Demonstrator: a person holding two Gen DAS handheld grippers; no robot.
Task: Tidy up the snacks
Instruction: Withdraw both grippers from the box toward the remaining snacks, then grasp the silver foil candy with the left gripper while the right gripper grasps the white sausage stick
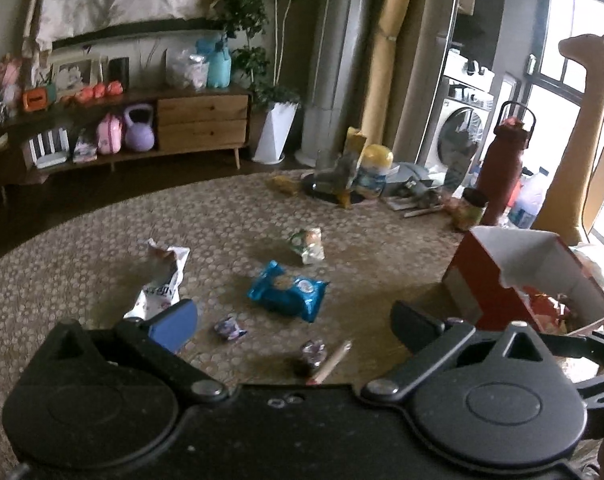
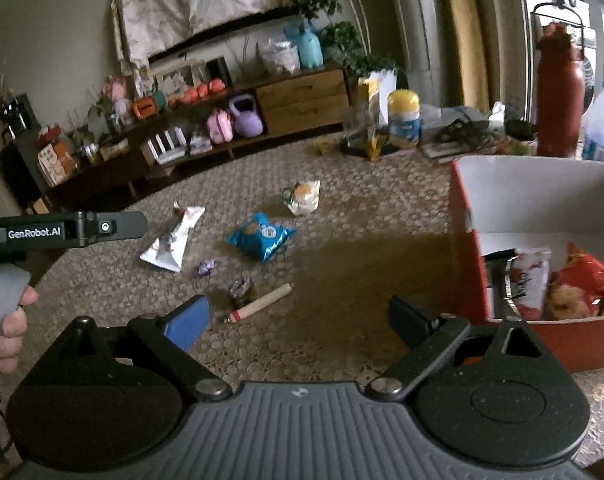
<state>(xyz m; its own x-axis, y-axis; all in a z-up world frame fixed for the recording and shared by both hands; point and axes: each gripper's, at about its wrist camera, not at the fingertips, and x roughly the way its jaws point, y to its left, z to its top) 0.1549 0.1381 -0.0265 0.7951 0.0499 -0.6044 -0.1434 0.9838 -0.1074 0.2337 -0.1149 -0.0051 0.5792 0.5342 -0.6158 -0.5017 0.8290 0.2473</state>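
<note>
left claw [image 1: 294,322]: jaws apart, empty.
right claw [image 2: 298,318]: jaws apart, empty.
snacks: blue packet [image 1: 288,290] mid-worktop; others inside red box [image 2: 468,248], right edge.
risk: small purple sweets [image 1: 230,328] may slip from wide pads.

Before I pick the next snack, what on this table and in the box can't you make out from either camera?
- Red box contents: right wrist view, near wall and picture edge hide most.
- Small purple wrappers: both views, too small to read.
- White packet: left wrist view, blue finger pad covers its lower end.
- Clutter near the bottle: blurred.
</note>
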